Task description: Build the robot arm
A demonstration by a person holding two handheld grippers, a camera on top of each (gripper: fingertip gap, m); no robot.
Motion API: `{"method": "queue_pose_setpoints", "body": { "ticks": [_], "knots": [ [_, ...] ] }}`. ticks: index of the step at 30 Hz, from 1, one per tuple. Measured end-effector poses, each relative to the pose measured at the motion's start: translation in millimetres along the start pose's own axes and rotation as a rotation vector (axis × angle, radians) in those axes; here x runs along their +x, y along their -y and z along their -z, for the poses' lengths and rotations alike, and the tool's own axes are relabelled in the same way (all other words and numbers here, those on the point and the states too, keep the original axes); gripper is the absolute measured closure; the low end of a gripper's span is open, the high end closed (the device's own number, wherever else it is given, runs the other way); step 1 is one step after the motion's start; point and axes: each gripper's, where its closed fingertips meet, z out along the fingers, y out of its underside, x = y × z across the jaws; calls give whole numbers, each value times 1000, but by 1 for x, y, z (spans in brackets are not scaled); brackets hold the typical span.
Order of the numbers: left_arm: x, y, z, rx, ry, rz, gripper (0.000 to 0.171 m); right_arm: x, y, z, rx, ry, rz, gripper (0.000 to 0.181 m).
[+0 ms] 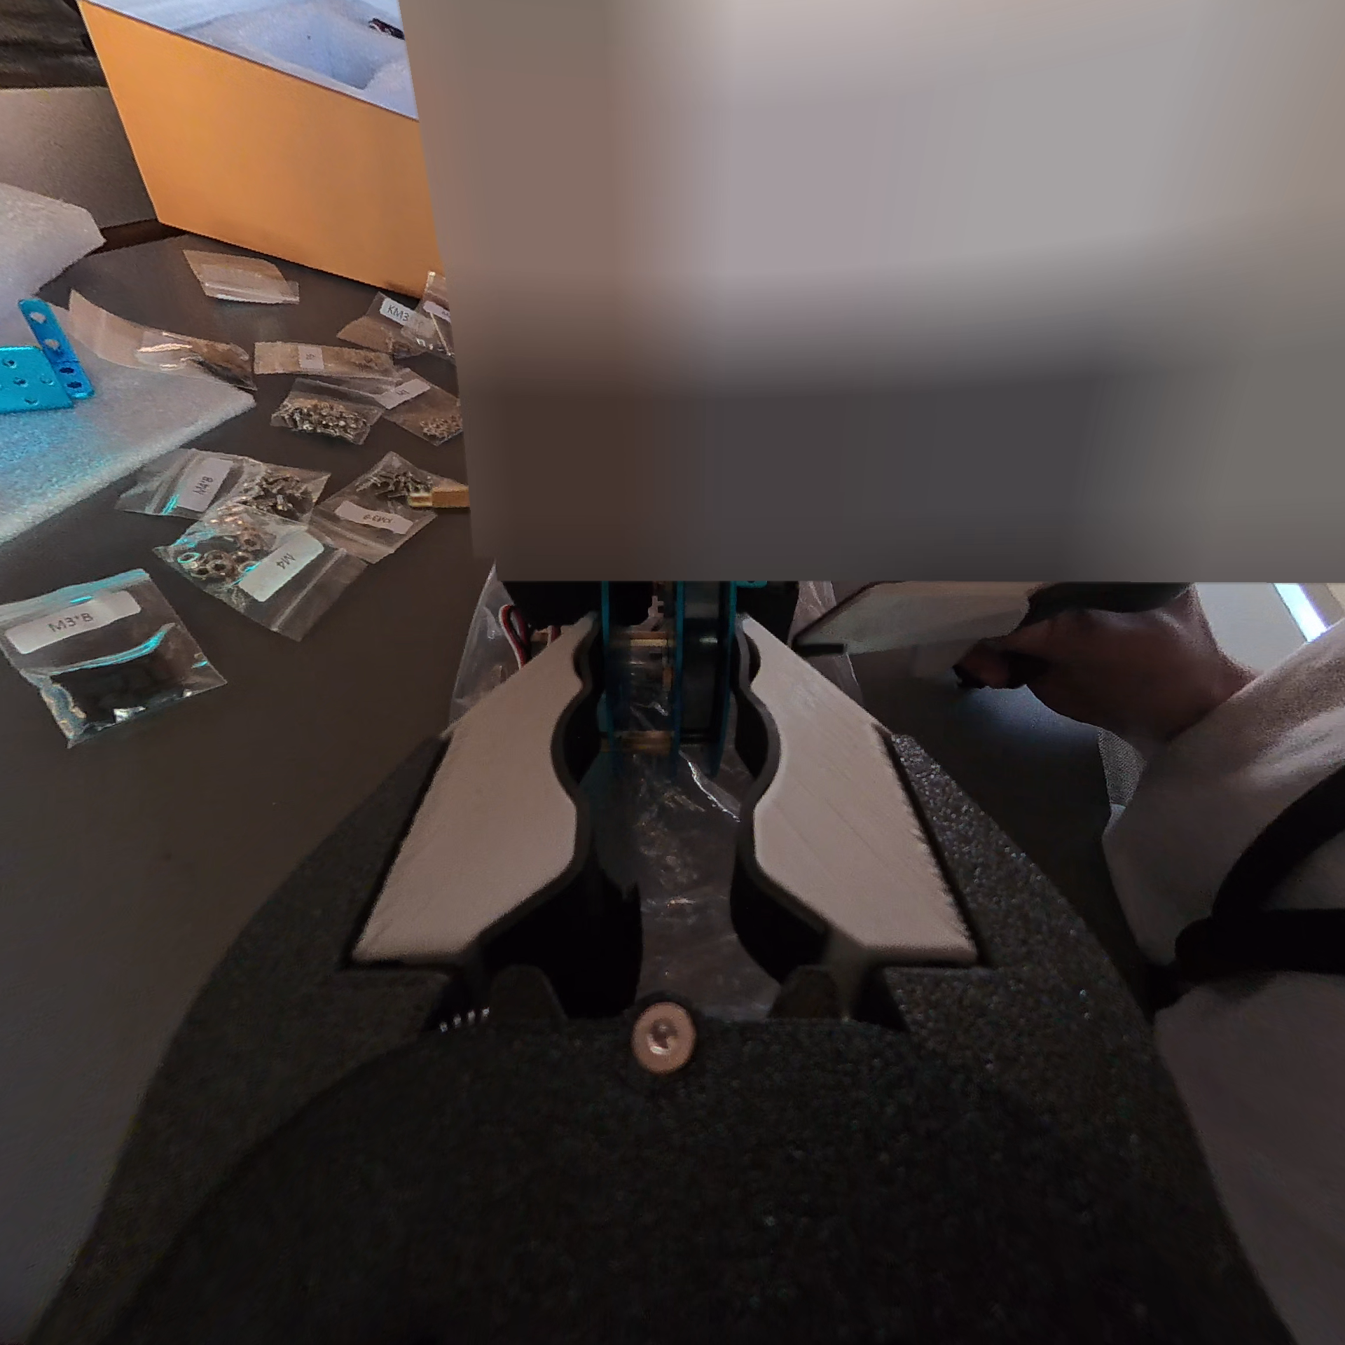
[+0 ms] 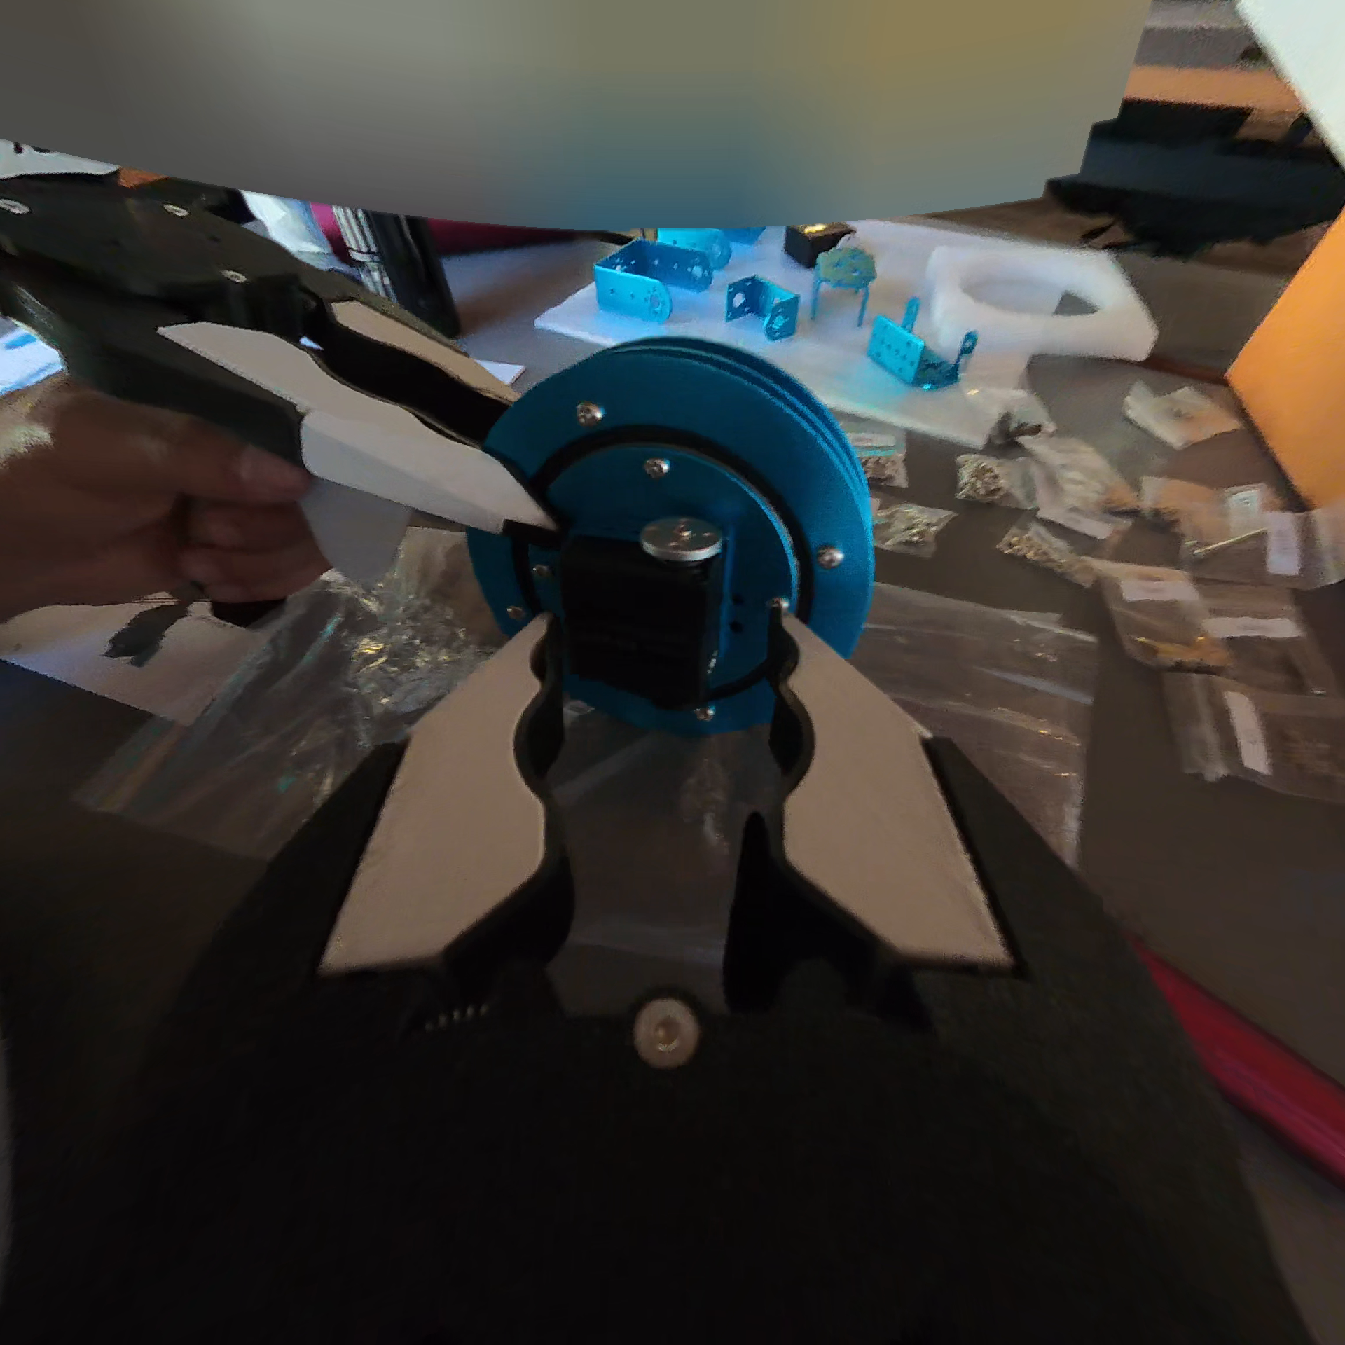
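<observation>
From my left gripper (image 1: 666,626) I see its white fingers (image 1: 509,764) closed onto the stacked blue discs (image 1: 677,677) edge-on, gripping the rim from both sides; clear plastic film lies under them. To the far left on the dark counter (image 1: 182,837) lie small clear bags of screws and nuts (image 1: 240,560), some overlapping, with a white foam sheet (image 1: 109,422) carrying a blue perforated bracket (image 1: 44,364), and an orange box (image 1: 276,160) blocking the far edge. The near left counter is bare. In the right wrist view, the left gripper comes in from the left, held by a hand (image 2: 145,509), its fingertips pinching the rim of the blue disc assembly (image 2: 728,407), which stands upright on edge above a crinkled clear bag (image 2: 327,669). My right gripper (image 2: 662,619) has its fingers at middling width on either side of the ribbed black servo block (image 2: 640,626) mounted at the disc's centre; I cannot tell whether they touch it. Far right, more blue brackets (image 2: 764,302) sit on white foam (image 2: 1019,298), and packets of hardware (image 2: 982,477) crowd the counter, leaving little open room there.
</observation>
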Motion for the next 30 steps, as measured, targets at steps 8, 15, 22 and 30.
{"method": "queue_pose_setpoints", "body": {
  "ticks": [8, 15, 22, 30],
  "knots": [
    [0, 0, 0, -5, 7, 2, 140, -9, 3, -3, -1, 38, -20, 125],
    [1, -1, 1, -8, 8, -1, 140, -8, 3, -6, -12, 37, -4, 139],
    [1, -1, 1, -9, 6, -3, 140, -6, 3, -4, -3, 114, -27, 139],
    [1, 0, 0, -8, 6, -6, 140, -7, 2, -3, 5, 144, -25, 139]
  ]
}}
